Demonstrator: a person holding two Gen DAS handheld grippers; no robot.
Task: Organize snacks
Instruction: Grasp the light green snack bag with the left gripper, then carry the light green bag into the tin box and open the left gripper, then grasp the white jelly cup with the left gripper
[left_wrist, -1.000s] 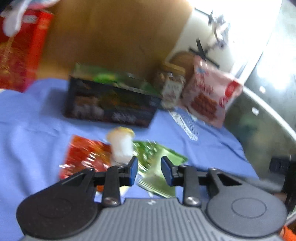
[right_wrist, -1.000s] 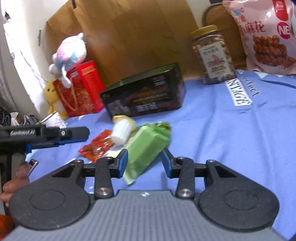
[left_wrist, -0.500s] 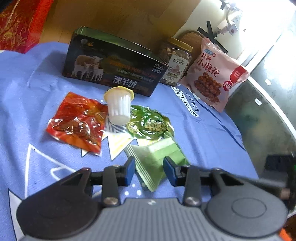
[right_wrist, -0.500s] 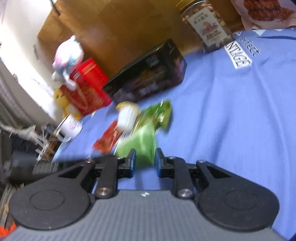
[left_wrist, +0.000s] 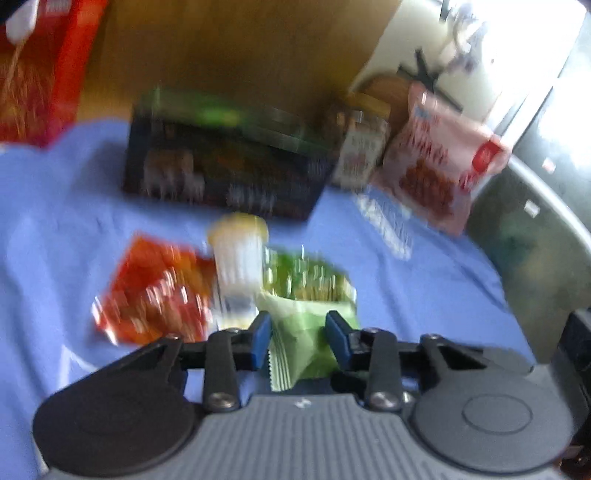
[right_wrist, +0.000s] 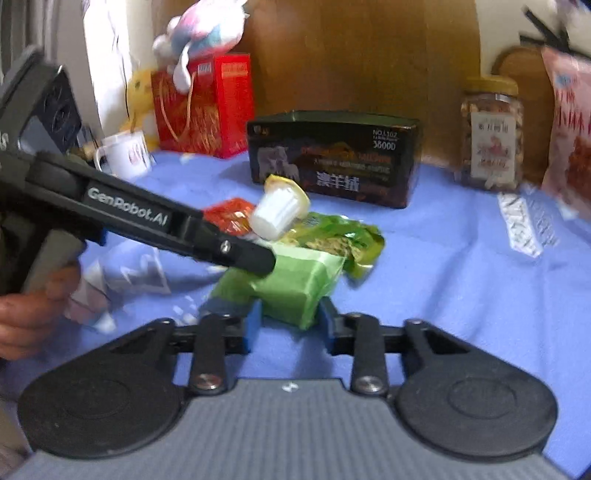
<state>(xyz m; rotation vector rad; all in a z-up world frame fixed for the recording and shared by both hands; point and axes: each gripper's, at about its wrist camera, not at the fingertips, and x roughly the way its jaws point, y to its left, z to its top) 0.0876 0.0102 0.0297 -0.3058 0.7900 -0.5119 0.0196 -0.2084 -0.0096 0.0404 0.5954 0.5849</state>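
Note:
A light green snack packet (right_wrist: 295, 284) lies on the blue cloth (right_wrist: 461, 277). My right gripper (right_wrist: 290, 321) has its near end between the pads, its jaws closing and pressing on it. My left gripper (right_wrist: 255, 258) reaches in from the left over the packet's other end. In the blurred left wrist view the same packet (left_wrist: 299, 343) fills the gap of the left gripper (left_wrist: 297, 328), whose jaws are closing onto it. Just behind lie a crinkled dark green packet (right_wrist: 340, 236), a tipped white cup with a yellow lid (right_wrist: 279, 210) and a red packet (right_wrist: 229, 218).
A black tin box (right_wrist: 332, 158) stands behind the snacks. A jar of nuts (right_wrist: 491, 136) and a pink snack bag (left_wrist: 443, 162) are at the back right. A red gift bag (right_wrist: 203, 107), a plush toy (right_wrist: 199, 29) and a white mug (right_wrist: 123, 153) are at the back left. A hand (right_wrist: 26, 314) holds the left gripper's handle.
The right view has rolled back to level and its jaws have narrowed on the light green packet. The left gripper's jaws have narrowed around the packet's other end.

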